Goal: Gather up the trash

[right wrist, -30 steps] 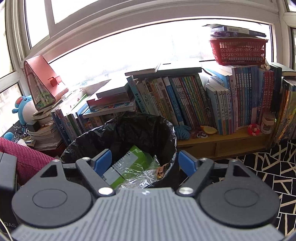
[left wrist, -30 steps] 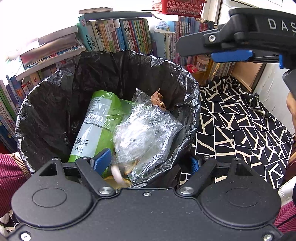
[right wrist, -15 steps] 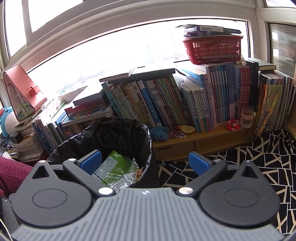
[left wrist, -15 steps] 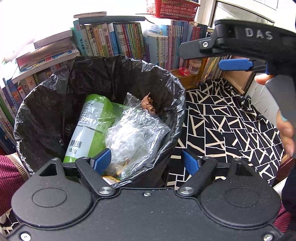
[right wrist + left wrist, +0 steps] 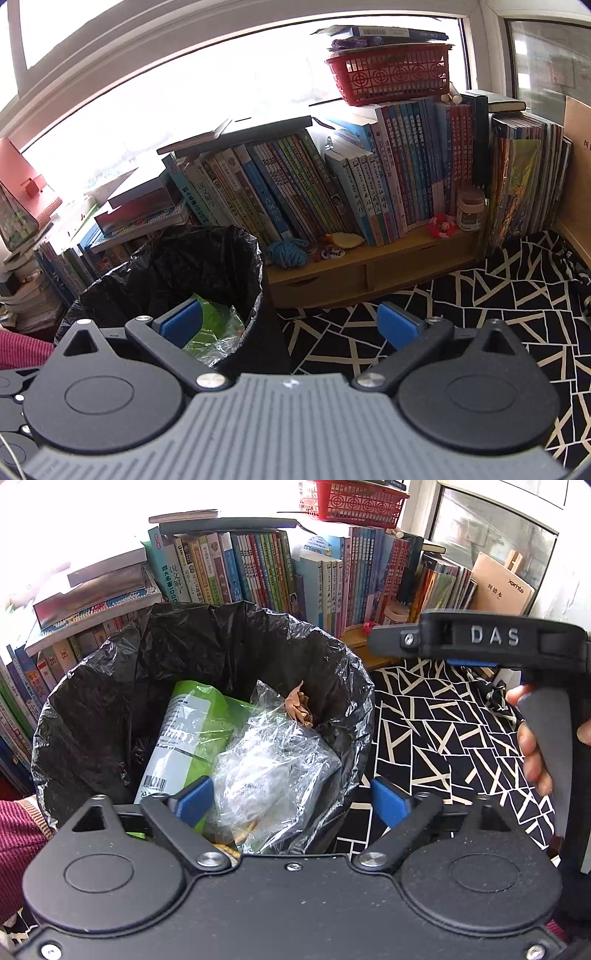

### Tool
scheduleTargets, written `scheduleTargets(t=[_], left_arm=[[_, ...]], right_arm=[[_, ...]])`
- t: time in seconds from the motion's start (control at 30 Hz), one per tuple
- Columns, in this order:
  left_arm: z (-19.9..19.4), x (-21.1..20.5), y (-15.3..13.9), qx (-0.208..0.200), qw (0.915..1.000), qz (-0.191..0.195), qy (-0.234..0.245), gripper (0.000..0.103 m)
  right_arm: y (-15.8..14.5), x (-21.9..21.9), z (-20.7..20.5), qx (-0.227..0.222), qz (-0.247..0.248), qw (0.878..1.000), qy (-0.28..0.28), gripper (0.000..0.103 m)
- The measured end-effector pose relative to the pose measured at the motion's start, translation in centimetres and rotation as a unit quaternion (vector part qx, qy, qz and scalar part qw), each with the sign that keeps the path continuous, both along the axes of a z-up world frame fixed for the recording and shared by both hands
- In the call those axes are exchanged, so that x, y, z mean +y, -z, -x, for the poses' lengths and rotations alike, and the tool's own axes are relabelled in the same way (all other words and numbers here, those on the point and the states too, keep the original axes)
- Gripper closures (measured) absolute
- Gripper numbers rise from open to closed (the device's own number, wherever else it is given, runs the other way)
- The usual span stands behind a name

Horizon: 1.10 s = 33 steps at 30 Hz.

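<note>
1. The left gripper is held over the near rim of the bin, which is lined with a black bag. Its jaws are opening at this moment. Compared w/ one second ago, the blue pads stand clearly wider apart.

2. The clear plastic bag is seen between the left pads, but it is not pressed by them. It lies loose inside the bin, on top of the green packet. A crumpled brown paper sits behind it, near the far wall of the liner.

3. So the trash is judged as released: it is already in the bin, not held anymore.

4. The right gripper is wide open, w/ nothing between its pads. In the left wrist view it is seen from the side at the right, held by a hand.

5. Compared w/ one second ago, the right view is shifted: the bin is now at the lower left and more of the black-and-white patterned cloth is shown in front. The right gripper seems to be turned away from the bin, toward the cloth.

6. Meaning for the task: the drop-off step is prob. finished. No other trash is visible on the cloth in these views, so it cannot be told what is picked next.

7. Books and a red basket are behind; they are not part of the task.
</note>
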<state>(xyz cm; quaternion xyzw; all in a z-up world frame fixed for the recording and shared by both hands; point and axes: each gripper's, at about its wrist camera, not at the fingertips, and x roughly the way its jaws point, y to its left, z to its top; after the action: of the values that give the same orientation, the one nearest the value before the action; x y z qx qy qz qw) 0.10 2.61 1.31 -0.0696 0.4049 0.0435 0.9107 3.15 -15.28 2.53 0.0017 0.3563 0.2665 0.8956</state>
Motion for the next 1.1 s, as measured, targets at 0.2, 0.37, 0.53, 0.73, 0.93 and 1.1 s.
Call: scheduleTargets(t=[0.2, 0.37, 0.53, 0.73, 0.93, 1.1], left_arm=[[-0.5, -0.3, 0.4, 0.011, 0.9999, -0.010, -0.003, 0.011], [-0.6, -0.3, 0.6, 0.019, 0.9997, -0.013, -0.010, 0.010], [-0.8, -0.1, 0.9, 0.028, 0.9995, -0.007, -0.013, 0.010], [-0.9, -0.2, 1.3, 0.039, 0.9991, -0.006, -0.015, 0.010], [-0.9, 0.0, 1.5, 0.044, 0.9989, -0.001, -0.018, 0.010], [-1.1, 0.1, 1.7, 0.050, 0.9985, 0.000, -0.021, 0.010]], right_arm=[[0.2, 0.4, 0.1, 0.015, 0.001, 1.000, -0.014, 0.000], [0.3, 0.7, 0.4, 0.011, 0.014, 1.000, -0.016, 0.000], [0.5, 1.2, 0.8, 0.004, 0.034, 0.999, -0.031, 0.000], [0.9, 1.7, 1.0, 0.005, 0.058, 0.998, -0.032, 0.000], [1.3, 1.8, 0.9, 0.004, 0.074, 0.997, -0.029, 0.000], [1.5, 1.9, 0.9, 0.007, 0.081, 0.996, -0.032, 0.000]])
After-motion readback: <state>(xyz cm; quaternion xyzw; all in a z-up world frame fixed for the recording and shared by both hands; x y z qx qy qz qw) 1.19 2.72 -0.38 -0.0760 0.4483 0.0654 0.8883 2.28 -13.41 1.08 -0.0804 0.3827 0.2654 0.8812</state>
